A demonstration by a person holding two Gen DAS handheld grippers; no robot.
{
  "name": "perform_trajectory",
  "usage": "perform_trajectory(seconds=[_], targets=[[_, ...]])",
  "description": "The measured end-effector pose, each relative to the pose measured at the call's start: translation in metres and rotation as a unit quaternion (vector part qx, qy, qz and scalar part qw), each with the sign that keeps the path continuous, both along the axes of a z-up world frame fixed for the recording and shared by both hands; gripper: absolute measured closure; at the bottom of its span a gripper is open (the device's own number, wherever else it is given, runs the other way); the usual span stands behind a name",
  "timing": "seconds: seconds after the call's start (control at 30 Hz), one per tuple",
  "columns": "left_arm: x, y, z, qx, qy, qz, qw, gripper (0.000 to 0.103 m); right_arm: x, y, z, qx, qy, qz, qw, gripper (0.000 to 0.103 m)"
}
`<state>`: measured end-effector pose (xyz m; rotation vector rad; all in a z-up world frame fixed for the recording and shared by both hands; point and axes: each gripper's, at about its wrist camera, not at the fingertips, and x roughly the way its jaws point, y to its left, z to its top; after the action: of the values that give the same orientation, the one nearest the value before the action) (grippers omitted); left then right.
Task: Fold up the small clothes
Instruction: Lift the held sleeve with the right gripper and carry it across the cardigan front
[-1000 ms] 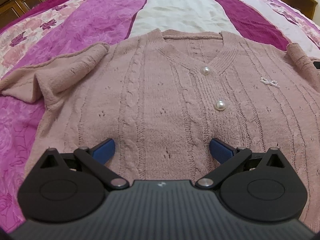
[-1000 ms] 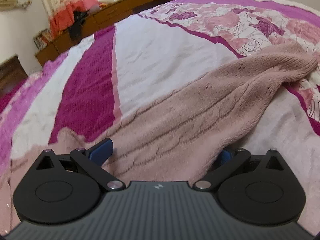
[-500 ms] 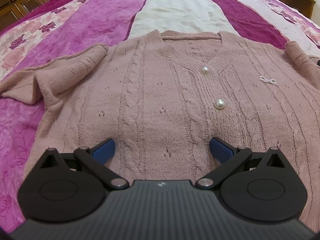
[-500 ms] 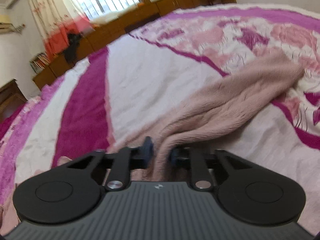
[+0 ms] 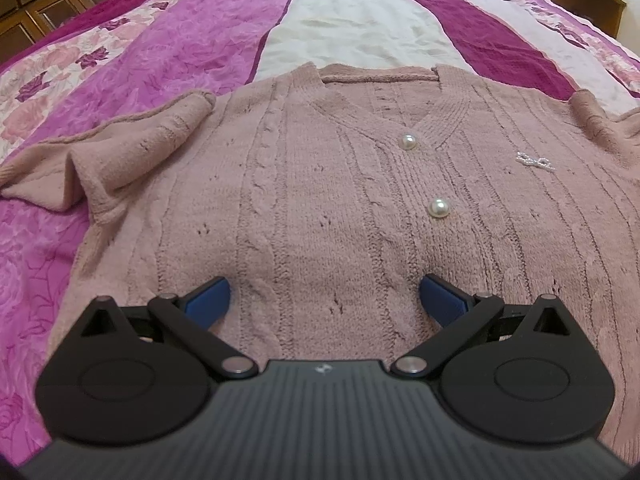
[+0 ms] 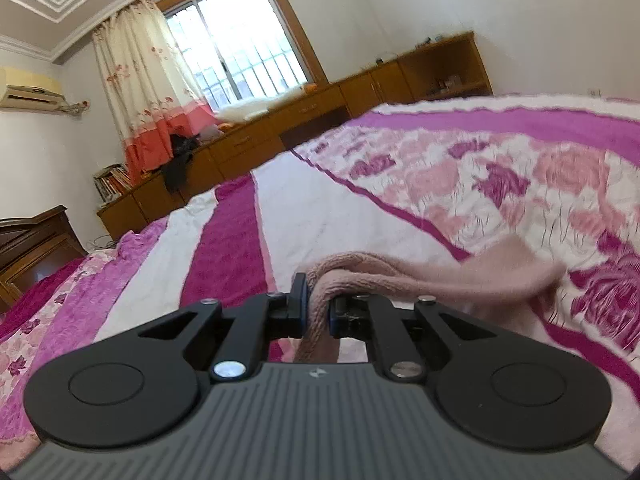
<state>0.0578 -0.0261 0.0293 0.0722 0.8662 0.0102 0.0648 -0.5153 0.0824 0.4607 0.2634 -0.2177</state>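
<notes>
Left tool: jaws set wide, both blue pads resting low over the lower front panel of the pink knit cardigan, with nothing clamped between them. The cardigan lies flat, front side up, on the bed, its hem nearest the left tool and its V-neck farthest. Two pearl buttons sit on the centre placket, one above the other, and a small beaded bow is fixed to the chest panel to their right. On the left side of this view, one sleeve is bent back across the shoulder area, its cuff near the neckline side. The striped magenta, white and floral bedspread extends beyond the neckline. Right tool: jaws narrow, closed on a bunched fold of the cardigan's other sleeve. The pinched fabric rises between the pads and trails away to the right, where it sags toward the bedspread; that part is blurred. Beyond the bed, a low wooden cabinet run stands along the wall under a barred window with a floral curtain. An air-conditioning unit is mounted high on the left wall.
</notes>
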Motion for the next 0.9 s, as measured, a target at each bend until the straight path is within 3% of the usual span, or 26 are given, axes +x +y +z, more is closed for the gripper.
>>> perform_trajectory(seconds=[0.2, 0.5, 0.9], targets=[[0.0, 0.0, 0.001, -0.001, 0.0, -0.001, 1.0, 0.0, -0.022, 0.021, 0.019, -0.04, -0.01, 0.001, 0.999, 0.093], [-0.003, 0.008, 0.01, -0.01, -0.003, 0.008, 0.9999, 0.0, -0.03, 0.05, 0.038, -0.059, -0.017, 0.028, 0.998, 0.093], [-0.008, 0.038, 0.025, -0.028, -0.024, 0.034, 0.9988, 0.0, -0.021, 0.142, 0.067, -0.081, -0.029, 0.095, 0.992, 0.093]])
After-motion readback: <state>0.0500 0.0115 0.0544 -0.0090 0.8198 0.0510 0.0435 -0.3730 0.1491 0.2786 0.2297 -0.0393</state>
